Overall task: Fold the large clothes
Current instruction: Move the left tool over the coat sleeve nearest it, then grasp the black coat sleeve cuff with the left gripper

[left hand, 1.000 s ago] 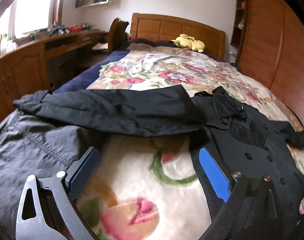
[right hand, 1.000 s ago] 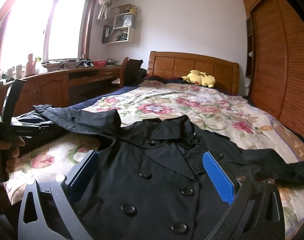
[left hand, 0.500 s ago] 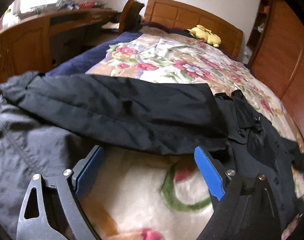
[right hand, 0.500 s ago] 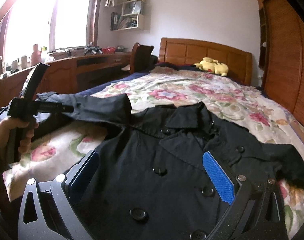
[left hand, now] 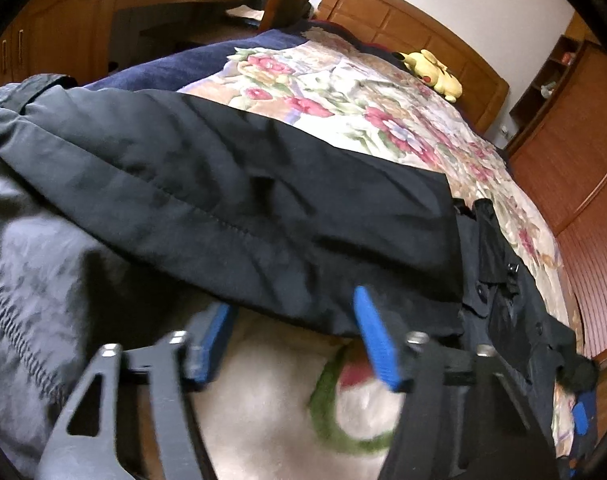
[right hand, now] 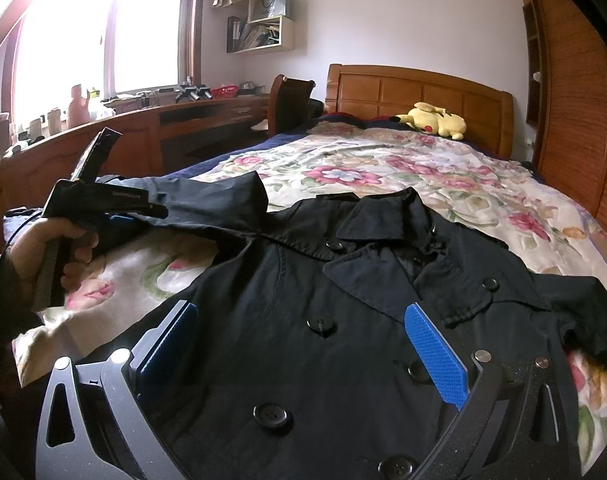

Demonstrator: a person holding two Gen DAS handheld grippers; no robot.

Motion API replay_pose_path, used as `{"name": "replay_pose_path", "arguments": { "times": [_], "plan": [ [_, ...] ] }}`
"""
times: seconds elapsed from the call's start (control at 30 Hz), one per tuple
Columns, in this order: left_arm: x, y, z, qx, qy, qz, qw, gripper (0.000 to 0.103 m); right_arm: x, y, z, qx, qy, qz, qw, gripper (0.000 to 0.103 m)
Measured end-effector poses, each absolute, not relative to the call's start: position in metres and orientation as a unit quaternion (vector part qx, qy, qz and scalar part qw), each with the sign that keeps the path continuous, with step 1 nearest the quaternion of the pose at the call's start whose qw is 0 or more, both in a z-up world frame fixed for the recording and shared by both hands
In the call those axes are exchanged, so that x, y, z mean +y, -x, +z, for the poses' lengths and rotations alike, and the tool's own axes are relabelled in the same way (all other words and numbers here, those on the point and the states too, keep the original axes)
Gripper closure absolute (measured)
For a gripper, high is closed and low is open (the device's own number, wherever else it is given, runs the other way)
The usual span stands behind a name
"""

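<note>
A black double-breasted coat (right hand: 343, 312) lies face up on the floral bedspread (right hand: 403, 172), collar toward the headboard. Its left sleeve (left hand: 243, 216) stretches out to the left across the bed. My left gripper (left hand: 291, 316) is open, its blue pads at the sleeve's lower edge, which lies between them; it also shows in the right wrist view (right hand: 135, 210) at the sleeve, held by a hand. My right gripper (right hand: 303, 344) is open and empty, hovering over the coat's buttoned front. A grey garment (left hand: 31, 280) lies under the sleeve at the left.
A yellow plush toy (right hand: 431, 118) lies by the wooden headboard (right hand: 419, 92). A wooden desk (right hand: 143, 132) and a chair (right hand: 291, 100) stand to the left of the bed. A wooden wardrobe (right hand: 575, 100) stands at the right.
My left gripper has moved forward and down to the sleeve's lower edge, which now lies between its pads. My right gripper has drifted slightly forward over the coat.
</note>
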State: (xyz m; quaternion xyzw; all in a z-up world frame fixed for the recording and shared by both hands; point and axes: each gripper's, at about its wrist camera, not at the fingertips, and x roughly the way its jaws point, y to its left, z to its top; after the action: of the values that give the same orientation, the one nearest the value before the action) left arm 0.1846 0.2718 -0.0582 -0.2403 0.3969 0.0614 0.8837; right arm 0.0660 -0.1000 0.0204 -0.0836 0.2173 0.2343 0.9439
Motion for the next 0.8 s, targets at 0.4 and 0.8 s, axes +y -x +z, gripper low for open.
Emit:
{"name": "replay_pose_path", "arguments": {
  "times": [0.4,0.8],
  "plan": [
    [0.214,-0.18,0.001,0.348,0.147,0.038,0.925,0.101,-0.134,-0.065,0.029,0.205,0.066,0.206,0.954,0.0],
    [0.088,-0.156,0.035,0.336,0.035,-0.088,0.937,0.101,-0.156,-0.059,0.035,0.203,0.05,0.163,0.964,0.0]
  ]
}}
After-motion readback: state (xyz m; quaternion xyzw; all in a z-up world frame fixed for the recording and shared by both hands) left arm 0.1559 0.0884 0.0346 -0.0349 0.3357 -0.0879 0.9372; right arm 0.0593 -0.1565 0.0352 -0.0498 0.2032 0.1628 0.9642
